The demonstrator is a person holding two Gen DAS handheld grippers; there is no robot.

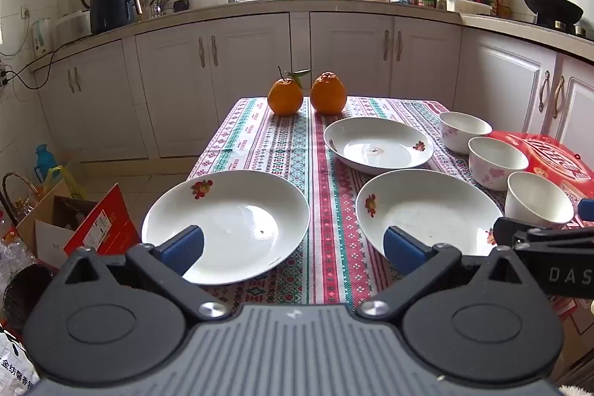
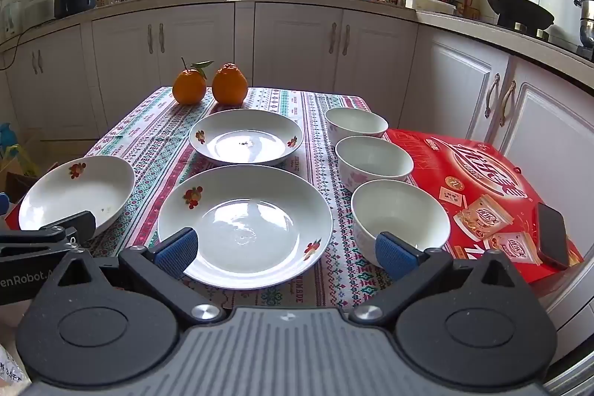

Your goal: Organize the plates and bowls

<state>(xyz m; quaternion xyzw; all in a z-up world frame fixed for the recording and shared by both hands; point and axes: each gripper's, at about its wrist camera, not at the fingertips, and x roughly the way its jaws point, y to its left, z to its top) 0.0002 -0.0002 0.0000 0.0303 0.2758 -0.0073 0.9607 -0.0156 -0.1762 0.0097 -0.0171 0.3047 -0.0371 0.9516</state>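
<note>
Left wrist view first, with the near middle plate (image 1: 427, 210) as the landmark. Left of it, across a stripe of the patterned tablecloth (image 1: 260, 143), lies the left plate (image 1: 226, 225), flat and overhanging the table's near-left edge. Beyond the landmark sits the far plate (image 1: 378, 143), and further back the two oranges (image 1: 308, 95). Right of the landmark three bowls (image 1: 497, 162) stand in a row, rims up, none nested. Everything lies singly and apart, so stacking looks not yet begun.

The left gripper (image 1: 293, 247) hovers over the cloth between the left plate and the landmark, jaws spread as wide as they go, holding nothing; the spread probably readies it for a rim.

Right wrist view adds the ground right of the landmark plate (image 2: 245, 221): the whole red box (image 2: 482, 188) beside the bowl row, a dark phone (image 2: 553, 236) lying on it, and the bowls' interiors, all empty. The right gripper (image 2: 286, 251) hangs with jaws fully apart and nothing between them, one finger (image 2: 178, 247) over the landmark's near rim, the other in front of the nearest bowl (image 2: 401, 214). Only the left view shows the floor clutter (image 1: 74, 229) left of the table.
</note>
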